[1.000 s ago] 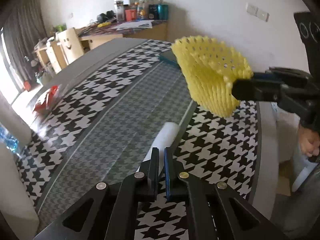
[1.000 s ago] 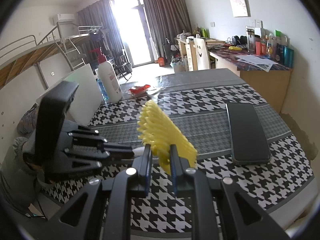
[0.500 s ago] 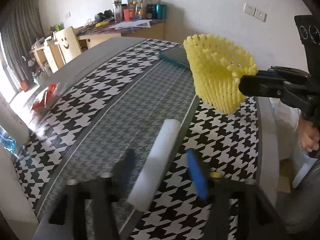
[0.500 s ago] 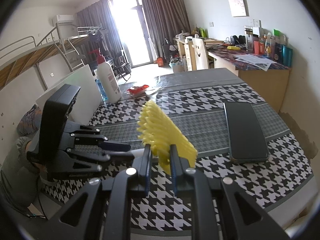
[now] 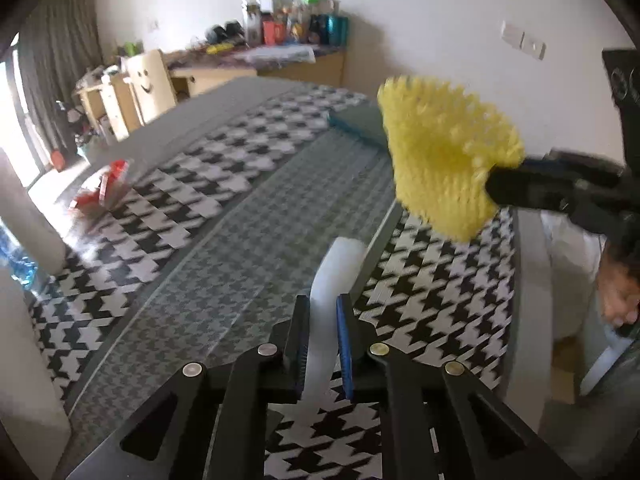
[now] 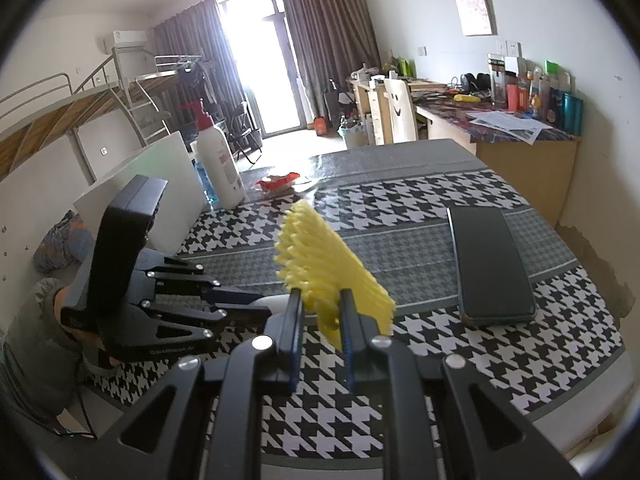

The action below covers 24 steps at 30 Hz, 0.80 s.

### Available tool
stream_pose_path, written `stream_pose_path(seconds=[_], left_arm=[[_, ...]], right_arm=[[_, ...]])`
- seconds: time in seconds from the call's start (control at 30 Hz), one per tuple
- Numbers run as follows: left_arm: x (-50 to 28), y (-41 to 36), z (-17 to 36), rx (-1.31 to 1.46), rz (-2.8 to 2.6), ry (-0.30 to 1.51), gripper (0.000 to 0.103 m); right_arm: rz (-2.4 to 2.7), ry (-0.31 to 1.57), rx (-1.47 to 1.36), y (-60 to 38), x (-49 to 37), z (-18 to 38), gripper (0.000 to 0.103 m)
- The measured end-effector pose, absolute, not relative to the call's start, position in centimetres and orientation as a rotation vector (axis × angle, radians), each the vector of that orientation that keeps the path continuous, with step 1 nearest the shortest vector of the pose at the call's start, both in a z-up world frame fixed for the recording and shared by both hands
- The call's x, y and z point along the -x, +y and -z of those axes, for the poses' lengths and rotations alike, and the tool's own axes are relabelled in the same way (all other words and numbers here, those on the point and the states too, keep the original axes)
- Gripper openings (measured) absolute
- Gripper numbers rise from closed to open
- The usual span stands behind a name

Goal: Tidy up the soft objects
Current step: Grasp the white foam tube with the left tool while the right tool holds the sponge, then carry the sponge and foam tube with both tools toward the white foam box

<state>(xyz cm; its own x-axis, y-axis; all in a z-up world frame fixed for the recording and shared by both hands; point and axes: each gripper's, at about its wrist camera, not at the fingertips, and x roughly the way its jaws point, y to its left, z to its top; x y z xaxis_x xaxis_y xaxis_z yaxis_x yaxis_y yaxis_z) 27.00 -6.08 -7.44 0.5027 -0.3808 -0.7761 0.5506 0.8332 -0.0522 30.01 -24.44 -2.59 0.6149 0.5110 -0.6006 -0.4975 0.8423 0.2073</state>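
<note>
While closing, left gripper (image 5: 322, 330) straddling white foam roll (image 5: 334, 280) on houndstooth table (image 5: 224, 248) — pads (blue) nearly pinching it; right gripper (image 6: 320, 334) clamped on yellow foam net (image 6: 328, 264), held aloft.

We see a houndstooth-clothed table (image 6: 460, 364) bearing a dark phone (image 6: 490, 264), a white pump bottle (image 6: 218, 164) and a red packet (image 6: 278, 181).

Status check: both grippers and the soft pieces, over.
Left gripper closing around white foam roll. Right gripper holds yellow foam net aloft. Phone well clear.
</note>
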Motion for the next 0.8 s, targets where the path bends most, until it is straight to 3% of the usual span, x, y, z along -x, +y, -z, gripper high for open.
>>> stream_pose_path(seconds=[0.8], left_arm=[[-20.6,-1.9,-0.5,-0.033,0.317,0.631,0.014]], right_arm=[[-0.637,0.602,-0.014,-21.3,-27.6,-0.7,0.02]])
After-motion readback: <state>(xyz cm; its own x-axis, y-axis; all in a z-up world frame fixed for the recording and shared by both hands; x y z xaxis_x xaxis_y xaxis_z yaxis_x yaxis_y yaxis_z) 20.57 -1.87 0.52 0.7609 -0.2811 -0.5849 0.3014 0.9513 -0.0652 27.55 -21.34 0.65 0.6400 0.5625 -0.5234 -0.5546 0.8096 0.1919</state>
